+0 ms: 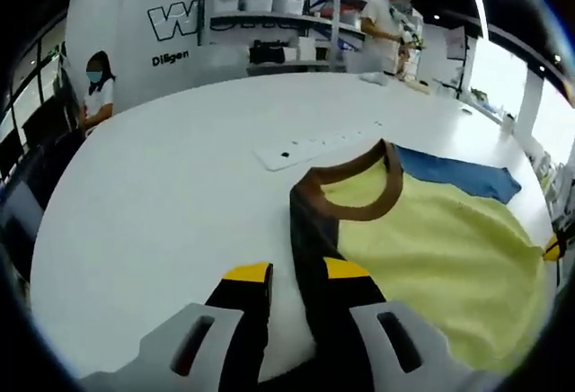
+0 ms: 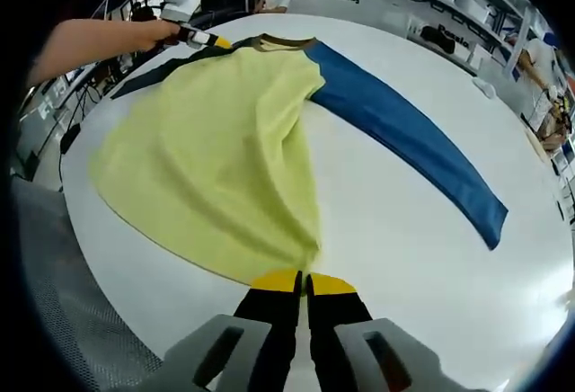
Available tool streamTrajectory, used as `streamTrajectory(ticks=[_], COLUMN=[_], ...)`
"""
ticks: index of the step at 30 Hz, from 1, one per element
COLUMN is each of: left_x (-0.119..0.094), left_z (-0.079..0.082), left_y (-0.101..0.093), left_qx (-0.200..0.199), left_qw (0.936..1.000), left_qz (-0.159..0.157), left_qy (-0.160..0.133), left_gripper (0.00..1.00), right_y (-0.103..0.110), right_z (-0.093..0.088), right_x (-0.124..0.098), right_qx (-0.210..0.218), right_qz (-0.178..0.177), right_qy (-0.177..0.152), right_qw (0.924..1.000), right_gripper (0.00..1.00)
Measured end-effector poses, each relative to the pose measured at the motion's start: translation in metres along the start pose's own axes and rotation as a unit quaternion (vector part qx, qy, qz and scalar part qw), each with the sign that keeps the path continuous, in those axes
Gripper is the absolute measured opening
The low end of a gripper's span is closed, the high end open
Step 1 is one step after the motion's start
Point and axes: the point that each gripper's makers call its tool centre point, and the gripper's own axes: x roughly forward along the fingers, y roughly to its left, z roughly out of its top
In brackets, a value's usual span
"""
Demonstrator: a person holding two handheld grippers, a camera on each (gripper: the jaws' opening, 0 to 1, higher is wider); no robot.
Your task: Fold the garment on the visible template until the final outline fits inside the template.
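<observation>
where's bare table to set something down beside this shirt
Free: the white round table left of the brown collar, up to the white strip; also the wedge between the yellow shirt body and the blue sleeve. Crowded: near both grippers.

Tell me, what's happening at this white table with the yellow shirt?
A person is folding a long-sleeved shirt on a white table, holding a two-jaw gripper in each hand. The right gripper is shut on the yellow hem, which bunches up at the jaws. The left gripper has its jaws around the dark sleeve near the brown collar. The blue sleeve lies stretched out flat, so the folding has barely started.
</observation>
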Motion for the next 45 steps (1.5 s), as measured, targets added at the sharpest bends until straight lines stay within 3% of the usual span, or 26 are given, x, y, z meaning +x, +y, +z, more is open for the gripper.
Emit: streamTrajectory(ticks=[14,25,33,45], left_x=[0.001,-0.01,-0.004,0.007], left_z=[-0.001,0.018,0.026,0.01], left_y=[-0.006,0.026,0.035,0.041], left_qx=[0.02,0.044,0.087,0.108], left_qw=[0.9997,0.9989,0.9961,0.993], left_qz=[-0.012,0.011,0.016,0.032], left_qy=[0.001,-0.009,0.007,0.038], left_gripper=[0.04,0.03,0.03,0.03], right_y=[0.0,0.0,0.0,-0.002], right_z=[0.0,0.0,0.0,-0.001], right_x=[0.0,0.0,0.0,-0.001], right_qx=[0.0,-0.003,-0.002,0.007], right_qz=[0.0,-0.002,-0.004,-0.006], right_qy=[0.0,0.003,0.003,0.006], right_qw=[1.0,1.0,1.0,0.9999], right_gripper=[0.0,0.0,0.0,0.0])
